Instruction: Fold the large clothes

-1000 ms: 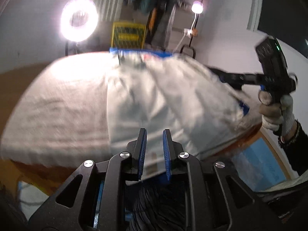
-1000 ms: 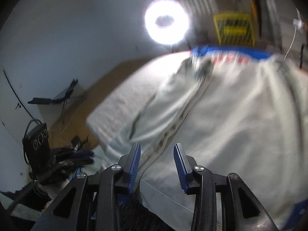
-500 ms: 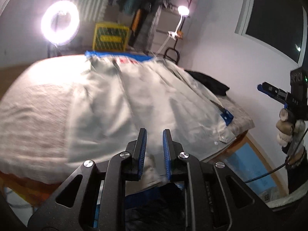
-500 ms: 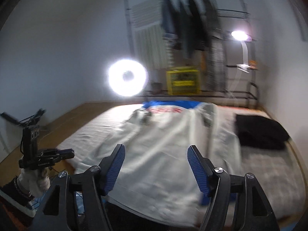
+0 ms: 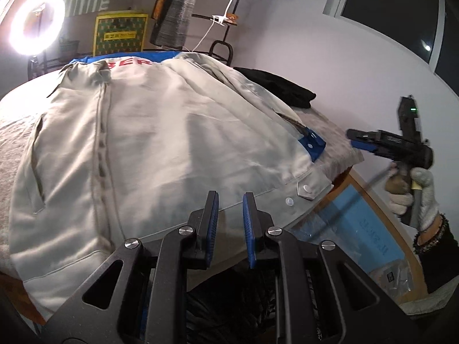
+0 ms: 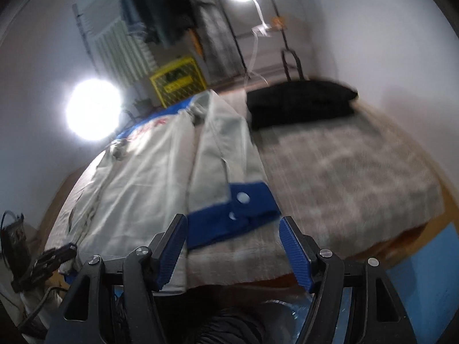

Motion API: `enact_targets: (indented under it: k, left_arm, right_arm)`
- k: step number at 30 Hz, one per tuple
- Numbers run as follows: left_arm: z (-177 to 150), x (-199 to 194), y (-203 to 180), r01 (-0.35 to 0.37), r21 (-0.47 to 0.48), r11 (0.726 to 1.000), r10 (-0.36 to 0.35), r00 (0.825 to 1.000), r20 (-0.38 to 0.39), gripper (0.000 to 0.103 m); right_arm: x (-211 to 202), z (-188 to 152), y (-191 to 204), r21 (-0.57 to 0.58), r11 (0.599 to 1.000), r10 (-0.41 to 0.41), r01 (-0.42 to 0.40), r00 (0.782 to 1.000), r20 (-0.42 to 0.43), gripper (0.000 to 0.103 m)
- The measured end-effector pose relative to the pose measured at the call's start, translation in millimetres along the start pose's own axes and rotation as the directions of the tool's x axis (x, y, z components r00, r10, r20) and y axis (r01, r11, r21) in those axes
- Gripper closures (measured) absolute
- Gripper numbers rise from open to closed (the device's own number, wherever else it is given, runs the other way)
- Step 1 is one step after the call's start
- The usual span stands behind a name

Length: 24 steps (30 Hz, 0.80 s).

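Cream jacket with blue cuffs [image 5: 160,143] spread flat on the grey-covered bed [image 6: 344,172].
Left tongs [image 5: 230,218] hover at its near hem, jaws slightly apart, gripping nothing; right tongs [image 6: 233,246] gape wide near the blue cuff [image 6: 243,209], empty.

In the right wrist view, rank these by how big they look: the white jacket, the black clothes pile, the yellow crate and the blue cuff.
Largest to smallest:
1. white jacket
2. black pile
3. blue cuff, close to the pile in apparent size and nearer the camera, so this order is unsure
4. yellow crate
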<state>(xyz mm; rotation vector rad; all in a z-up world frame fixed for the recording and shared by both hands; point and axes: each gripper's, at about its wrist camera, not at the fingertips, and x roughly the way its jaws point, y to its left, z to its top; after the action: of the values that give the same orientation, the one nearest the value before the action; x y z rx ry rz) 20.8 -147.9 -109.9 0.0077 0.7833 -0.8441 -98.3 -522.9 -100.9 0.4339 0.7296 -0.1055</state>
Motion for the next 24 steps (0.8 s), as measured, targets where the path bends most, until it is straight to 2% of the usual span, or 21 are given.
enact_targets:
  k: [5, 10, 12, 17, 18, 20, 24]
  left_arm:
    - [3.4, 0.7, -0.9, -0.006, 0.009, 1.000, 0.007, 1.000, -0.007, 0.088]
    - [7.8, 1.9, 4.7, -0.017, -0.002, 1.000, 0.016, 1.000, -0.006, 0.088]
    - [10.2, 4.7, 6.1, -0.018, -0.006, 1.000, 0.017, 1.000, -0.007, 0.088]
    - [12.7, 9.1, 3.4, -0.014, 0.005, 1.000, 0.014, 1.000, -0.010, 0.088]
    - [12.9, 8.9, 3.2, -0.014, 0.008, 1.000, 0.015, 1.000, -0.009, 0.088]
    - [14.5, 7.7, 2.4, -0.015, 0.012, 1.000, 0.015, 1.000, -0.005, 0.088]
    - [18.9, 6.9, 1.8, -0.018, 0.021, 1.000, 0.018, 1.000, -0.004, 0.088]
  right_arm:
    - [38.4, -1.3, -28.2, 0.133, 0.991, 0.008, -0.002, 0.999, -0.044, 0.033]
    - [57.9, -3.2, -27.9, 0.136, 0.991, 0.026, -0.017, 0.998, -0.063, 0.033]
    - [63.9, -2.1, -20.5, 0.092, 0.996, 0.010, -0.004, 0.998, -0.064, 0.034]
    - [76.5, 2.3, -11.4, 0.050, 0.997, 0.059, -0.053, 0.991, -0.119, 0.089]
    - [75.9, 3.8, -13.0, 0.056, 0.997, 0.064, -0.057, 0.991, -0.115, 0.095]
    - [66.5, 11.6, -20.3, 0.081, 0.994, 0.074, -0.068, 0.994, -0.086, 0.101]
    - [31.4, 33.5, -37.9, 0.091, 0.995, 0.041, -0.042, 0.999, 0.004, 0.103]
